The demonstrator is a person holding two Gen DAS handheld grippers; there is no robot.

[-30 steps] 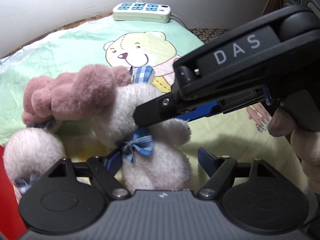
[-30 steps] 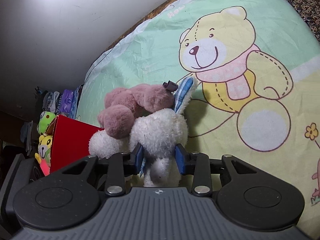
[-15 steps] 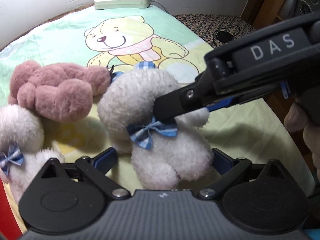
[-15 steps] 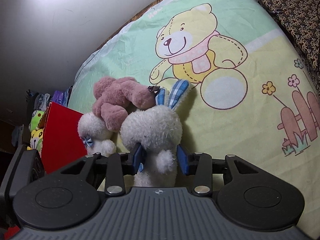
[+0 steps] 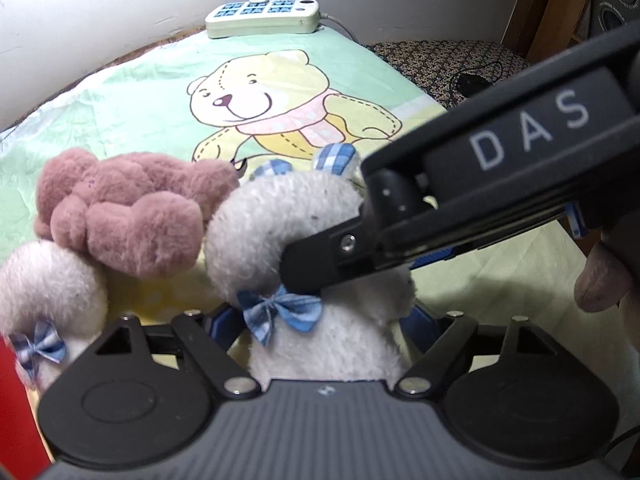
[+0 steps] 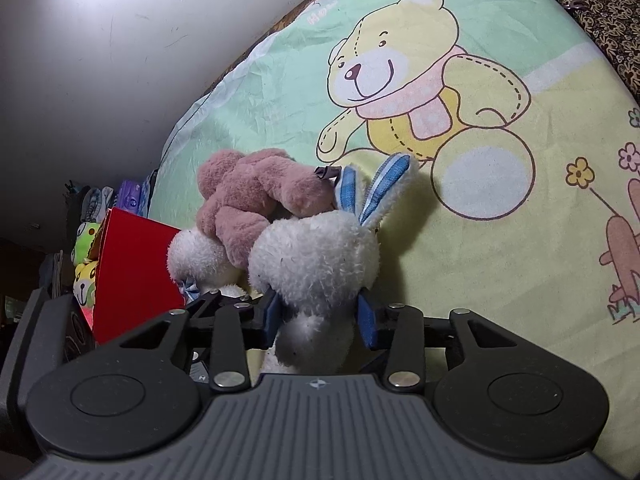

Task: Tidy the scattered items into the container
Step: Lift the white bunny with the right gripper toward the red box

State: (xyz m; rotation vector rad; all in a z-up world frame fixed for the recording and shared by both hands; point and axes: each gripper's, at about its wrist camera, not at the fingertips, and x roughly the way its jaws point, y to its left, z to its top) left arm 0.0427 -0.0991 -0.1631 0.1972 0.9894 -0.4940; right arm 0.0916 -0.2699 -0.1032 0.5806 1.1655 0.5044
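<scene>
1. Left wrist view: our left gripper (image 5: 320,322) brackets the white rabbit (image 5: 320,280), fingers apart around its body; the right gripper's fingers pinch it from our right.
2. Right wrist view: our right gripper (image 6: 320,316) clamps the rabbit's neck, ears pointing away; the red box (image 6: 132,272) lies to the left.

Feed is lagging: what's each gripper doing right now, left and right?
Left gripper: open, fingers either side of the white bunny plush, no squeeze seen.
Right gripper: shut on the white bunny plush, pinching below its head.
</scene>
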